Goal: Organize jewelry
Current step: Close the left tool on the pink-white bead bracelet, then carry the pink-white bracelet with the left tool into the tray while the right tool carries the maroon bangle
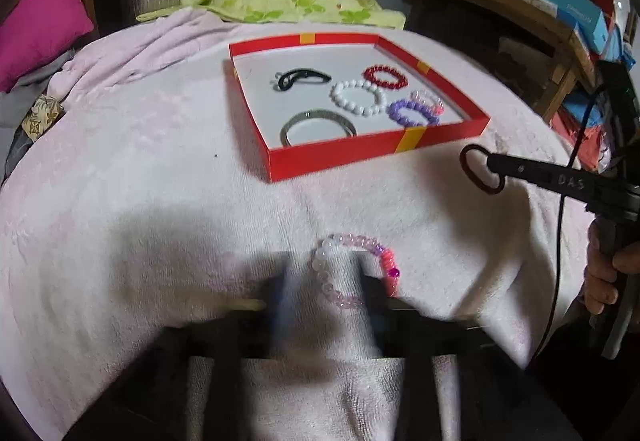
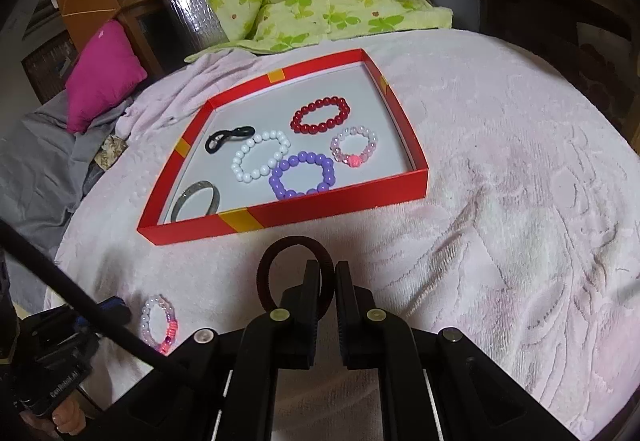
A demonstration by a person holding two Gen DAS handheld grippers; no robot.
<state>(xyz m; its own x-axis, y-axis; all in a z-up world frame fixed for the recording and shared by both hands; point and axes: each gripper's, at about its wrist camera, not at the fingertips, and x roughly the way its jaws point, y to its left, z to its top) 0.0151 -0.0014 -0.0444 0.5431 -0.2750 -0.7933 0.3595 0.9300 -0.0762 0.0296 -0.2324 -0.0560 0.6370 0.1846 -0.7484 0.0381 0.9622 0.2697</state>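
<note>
Right wrist view — the right gripper (image 2: 328, 273) pinches a dark hair tie (image 2: 280, 247) near the red box (image 2: 344, 197).

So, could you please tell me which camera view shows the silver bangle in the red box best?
The left wrist view: the silver bangle shows nearly whole. In the right wrist view the red box wall hides its near part.

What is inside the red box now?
Inside the red box: a black hair tie, white, red, purple and pink bead bracelets, and a metal bangle, partly hidden by the front wall.
</note>
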